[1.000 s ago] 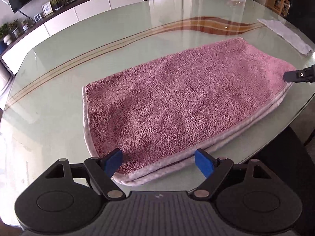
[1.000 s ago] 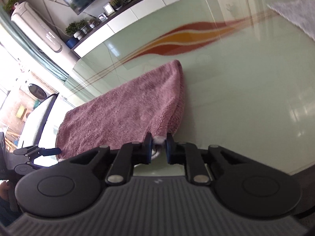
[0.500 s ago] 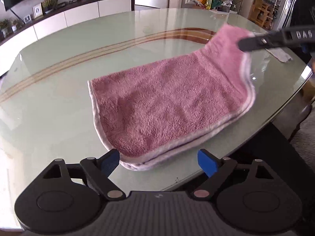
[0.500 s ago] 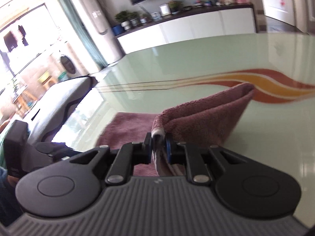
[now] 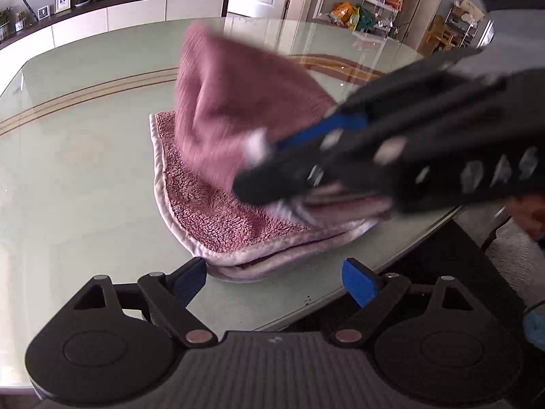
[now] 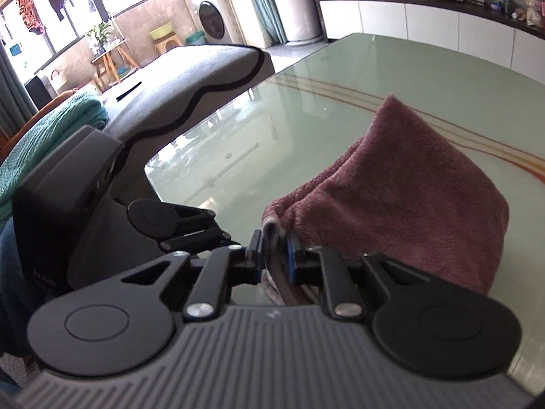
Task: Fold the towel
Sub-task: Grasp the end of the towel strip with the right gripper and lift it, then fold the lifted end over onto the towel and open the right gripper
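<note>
A pink terry towel [image 5: 218, 218] with a pale hem lies on the green glass table [image 5: 85, 170], one end lifted and doubled back over the rest. My right gripper [image 5: 269, 156], blurred, is shut on the hemmed corner of that lifted end and holds it above the flat half. The right wrist view shows the corner pinched between its blue pads [image 6: 274, 248], with the towel [image 6: 408, 204] draping away to the right. My left gripper [image 5: 274, 281] is open just short of the towel's near corner, its pads touching nothing. Its dark housing [image 6: 85, 187] is close on the left.
The table's curved near edge [image 5: 391, 272] runs just behind the towel's corner, dark floor beyond. A white low cabinet [image 5: 102, 24] lines the far wall. A grey sofa [image 6: 187, 85] with a teal blanket [image 6: 51, 129] stands past the table's end. A hand [image 5: 531, 211] shows at the right.
My right gripper has lifted the towel's far end and swept it back over the flat half toward my left gripper. The left gripper has backed off slightly, its jaws a little wider.
</note>
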Demonstrator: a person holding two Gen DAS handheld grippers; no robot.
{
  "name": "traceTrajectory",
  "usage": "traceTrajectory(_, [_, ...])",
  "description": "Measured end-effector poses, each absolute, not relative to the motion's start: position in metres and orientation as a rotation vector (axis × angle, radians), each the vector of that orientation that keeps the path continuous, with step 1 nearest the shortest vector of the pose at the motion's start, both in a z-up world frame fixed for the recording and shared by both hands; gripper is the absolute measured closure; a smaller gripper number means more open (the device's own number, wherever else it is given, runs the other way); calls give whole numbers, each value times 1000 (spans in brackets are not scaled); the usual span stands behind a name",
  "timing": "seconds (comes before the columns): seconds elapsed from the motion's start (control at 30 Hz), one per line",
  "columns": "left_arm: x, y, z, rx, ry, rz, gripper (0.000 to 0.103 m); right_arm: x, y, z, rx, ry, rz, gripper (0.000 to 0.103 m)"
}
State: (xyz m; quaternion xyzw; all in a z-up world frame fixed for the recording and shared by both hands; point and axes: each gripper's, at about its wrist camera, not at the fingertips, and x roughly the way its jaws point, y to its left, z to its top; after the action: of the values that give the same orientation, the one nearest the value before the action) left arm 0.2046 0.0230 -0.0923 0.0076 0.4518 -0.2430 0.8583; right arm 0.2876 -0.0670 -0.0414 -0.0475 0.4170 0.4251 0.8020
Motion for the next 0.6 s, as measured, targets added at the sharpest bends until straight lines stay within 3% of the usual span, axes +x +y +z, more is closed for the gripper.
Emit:
traceTrajectory(0.3, [205,25,-94,1,946,-522,12,295,-61,-59,-116,998,922,87])
traceTrajectory(0.37, [205,27,-93,-4,951,-515,12,294,-63,-59,-110,1000,931,81])
traceTrajectory(0.43, [203,33,-89,-11,953,-497,12,291,-67,-54,-100,987,943,59])
traceTrajectory(0.6, [196,41,-70,7,929,-454,12,287,-89,-25,-79,889,963,57])
